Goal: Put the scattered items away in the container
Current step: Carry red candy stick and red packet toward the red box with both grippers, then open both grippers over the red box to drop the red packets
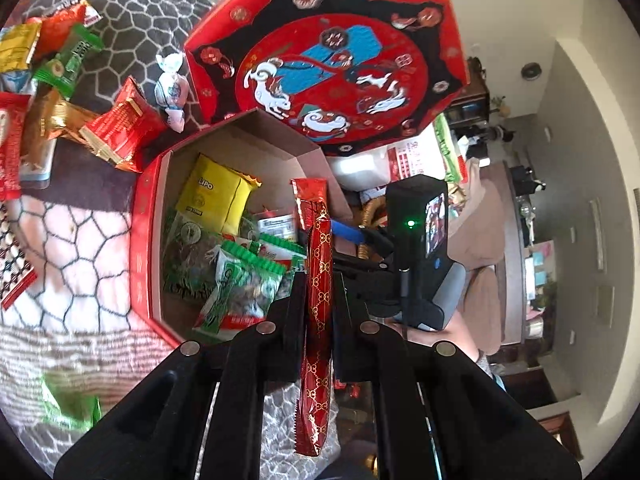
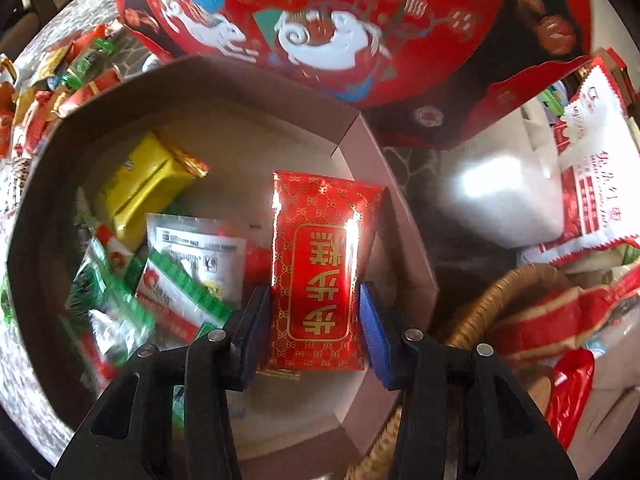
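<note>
Red 步步糕 packet (image 2: 318, 276) | clamped by both hand-held grippers: left (image 1: 319, 316), right (image 2: 316, 328) | yellow LiPO pack (image 1: 214, 200) in box (image 1: 140, 240)

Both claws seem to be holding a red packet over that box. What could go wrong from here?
1. The left claw pinches its red packet edge-on near the box rim; let go there, it might fall outside.
2. The right claw holds another red packet close by; the two claws could bump.
3. The lid leans behind the box and might topple in.
</note>
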Demonstrator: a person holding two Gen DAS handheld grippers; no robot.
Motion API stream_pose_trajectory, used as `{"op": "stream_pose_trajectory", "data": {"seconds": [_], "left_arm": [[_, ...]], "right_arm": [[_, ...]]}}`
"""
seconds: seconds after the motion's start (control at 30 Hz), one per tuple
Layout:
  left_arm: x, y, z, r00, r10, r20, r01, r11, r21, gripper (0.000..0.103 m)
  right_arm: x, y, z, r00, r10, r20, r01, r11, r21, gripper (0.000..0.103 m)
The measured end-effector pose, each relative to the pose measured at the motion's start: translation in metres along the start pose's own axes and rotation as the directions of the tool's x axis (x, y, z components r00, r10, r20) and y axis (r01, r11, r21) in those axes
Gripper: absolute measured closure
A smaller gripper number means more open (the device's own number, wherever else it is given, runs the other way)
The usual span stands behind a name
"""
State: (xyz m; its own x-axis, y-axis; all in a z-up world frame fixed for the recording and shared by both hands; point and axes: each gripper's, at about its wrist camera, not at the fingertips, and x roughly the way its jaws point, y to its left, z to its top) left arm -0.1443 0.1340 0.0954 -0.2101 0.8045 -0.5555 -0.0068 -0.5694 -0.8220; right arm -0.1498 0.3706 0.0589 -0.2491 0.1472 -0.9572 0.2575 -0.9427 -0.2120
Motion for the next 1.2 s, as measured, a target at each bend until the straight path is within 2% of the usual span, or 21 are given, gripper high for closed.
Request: {"op": "stream_pose_trajectory", "data": {"seconds": [0.1, 0.2, 0.3, 0.4, 0.5, 0.57, 0.67, 0.73, 0.83, 0.93, 1.07, 1.2], "left_arm": [[0.008, 0.005, 0.0, 1.0, -0.001, -0.01, 0.001, 1.0, -0.008, 0.095], [0.011, 0.01, -0.001, 1.0, 0.004, -0.017, -0.004, 1.0, -0.012, 0.095], [0.014, 0.014, 0.0, 1.0, 0.007, -0.022, -0.008, 1.0, -0.021, 0.094], [0.015, 0.012, 0.0, 1.0, 0.013, -0.02, -0.013, 1.0, -0.024, 0.094], [0.014, 0.007, -0.002, 1.0, 0.011, -0.02, -0.012, 1.0, -0.015, 0.094], [0.014, 0.003, -0.002, 1.0, 0.009, -0.022, -0.009, 1.0, -0.011, 0.094], [0.016, 0.0, -0.001, 1.0, -0.005, -0.026, 0.005, 1.0, -0.018, 0.093], [0.018, -0.002, 0.001, 1.0, -0.002, -0.026, 0.002, 1.0, -0.017, 0.093], [0.023, -0.002, 0.006, 1.0, -0.004, -0.026, 0.003, 1.0, -0.022, 0.093], [0.036, -0.003, 0.012, 0.999, -0.004, -0.033, 0.003, 0.999, -0.033, 0.093], [0.061, -0.01, 0.021, 0.999, -0.029, -0.027, 0.028, 0.998, -0.058, 0.093], [0.095, -0.012, 0.028, 0.998, -0.057, 0.027, 0.06, 0.99, -0.127, 0.093]], "right_arm": [[0.001, -0.008, -0.001, 0.997, 0.076, 0.02, -0.077, 0.996, 0.046, 0.058], [-0.001, -0.008, -0.009, 0.982, 0.187, 0.031, -0.189, 0.979, 0.075, 0.058], [-0.007, 0.0, -0.016, 0.976, 0.214, 0.026, -0.215, 0.975, 0.052, 0.058], [-0.015, 0.0, -0.02, 0.985, 0.172, 0.03, -0.174, 0.984, 0.041, 0.059], [-0.017, -0.009, -0.017, 0.998, 0.047, 0.036, -0.048, 0.999, 0.019, 0.059], [-0.01, -0.011, -0.015, 1.0, 0.0, 0.002, 0.0, 1.0, -0.007, 0.059], [0.005, -0.006, -0.013, 0.999, -0.011, -0.047, 0.01, 1.0, -0.024, 0.058], [0.003, -0.004, -0.011, 0.999, -0.026, -0.043, 0.025, 0.999, -0.025, 0.056], [-0.018, -0.016, -0.011, 1.0, 0.011, 0.019, -0.011, 0.999, 0.036, 0.043], [-0.058, -0.037, -0.02, 0.988, 0.088, 0.124, -0.101, 0.99, 0.1, 0.042], [-0.102, -0.058, -0.038, 0.968, 0.119, 0.22, -0.158, 0.973, 0.169, 0.04], [-0.12, -0.068, -0.05, 0.948, 0.122, 0.293, -0.191, 0.957, 0.218, 0.036]]}}
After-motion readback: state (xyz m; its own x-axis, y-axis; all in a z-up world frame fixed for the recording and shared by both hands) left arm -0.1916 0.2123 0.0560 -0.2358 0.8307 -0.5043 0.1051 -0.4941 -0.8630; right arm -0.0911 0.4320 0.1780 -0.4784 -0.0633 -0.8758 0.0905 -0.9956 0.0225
